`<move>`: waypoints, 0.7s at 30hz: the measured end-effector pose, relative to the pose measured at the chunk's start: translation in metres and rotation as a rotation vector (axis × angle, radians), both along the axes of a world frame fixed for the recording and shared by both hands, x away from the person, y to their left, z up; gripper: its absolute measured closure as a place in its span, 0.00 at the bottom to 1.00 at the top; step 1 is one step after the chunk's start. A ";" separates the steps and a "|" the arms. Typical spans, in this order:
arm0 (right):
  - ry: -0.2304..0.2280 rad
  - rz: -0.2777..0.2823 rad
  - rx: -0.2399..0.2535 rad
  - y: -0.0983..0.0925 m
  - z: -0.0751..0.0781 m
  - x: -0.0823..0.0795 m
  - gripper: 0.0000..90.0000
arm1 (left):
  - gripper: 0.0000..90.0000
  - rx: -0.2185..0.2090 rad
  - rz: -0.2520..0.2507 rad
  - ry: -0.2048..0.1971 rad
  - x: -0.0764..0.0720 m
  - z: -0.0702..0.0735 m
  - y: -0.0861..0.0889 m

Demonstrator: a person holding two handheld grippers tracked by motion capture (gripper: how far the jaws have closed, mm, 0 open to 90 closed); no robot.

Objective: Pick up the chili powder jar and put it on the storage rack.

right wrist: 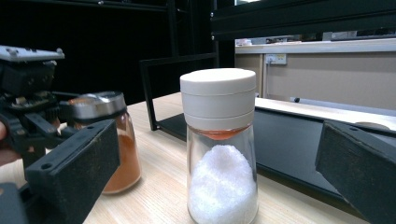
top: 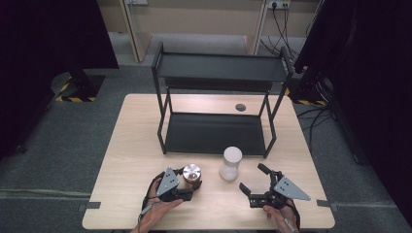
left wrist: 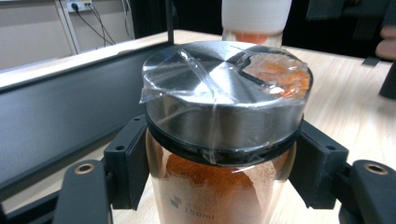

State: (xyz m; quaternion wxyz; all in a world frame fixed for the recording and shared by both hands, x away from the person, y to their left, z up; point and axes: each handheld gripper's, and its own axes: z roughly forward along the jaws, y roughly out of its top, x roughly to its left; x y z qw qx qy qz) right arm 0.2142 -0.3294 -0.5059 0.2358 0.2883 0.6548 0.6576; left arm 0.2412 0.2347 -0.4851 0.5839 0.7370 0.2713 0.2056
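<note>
The glass jar (left wrist: 219,186) of orange powder carries small grey print near its foot that reads about "150ml", with a tiny square mark beside it. Its cap (left wrist: 224,93) is brushed metal, round and flat, with clear film wrinkled over the top and a black ring beneath. The left tongs (top: 189,184) have closed on this jar just under the cap, one black pad pressing each side of the glass. It stands on the pale wood-grain bench (top: 126,160), near the front edge, left of the middle.

Two jars in all: the second (right wrist: 222,154) is clear glass with a white ribbed plastic cap and white crystals inside, standing just in front of the black metal two-tier rack (top: 218,131). The right tongs (top: 254,179) gape wide with nothing between them, near the white-capped jar but clear of it.
</note>
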 end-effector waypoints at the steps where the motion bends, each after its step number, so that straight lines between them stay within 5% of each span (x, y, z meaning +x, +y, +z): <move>1: 0.001 -0.001 -0.001 0.000 0.000 0.000 0.00 | 0.34 -0.008 0.002 0.003 0.000 0.002 0.000; 21: 0.010 -0.005 -0.004 0.000 0.001 0.000 0.00 | 0.34 -0.018 0.003 0.003 0.008 0.037 -0.008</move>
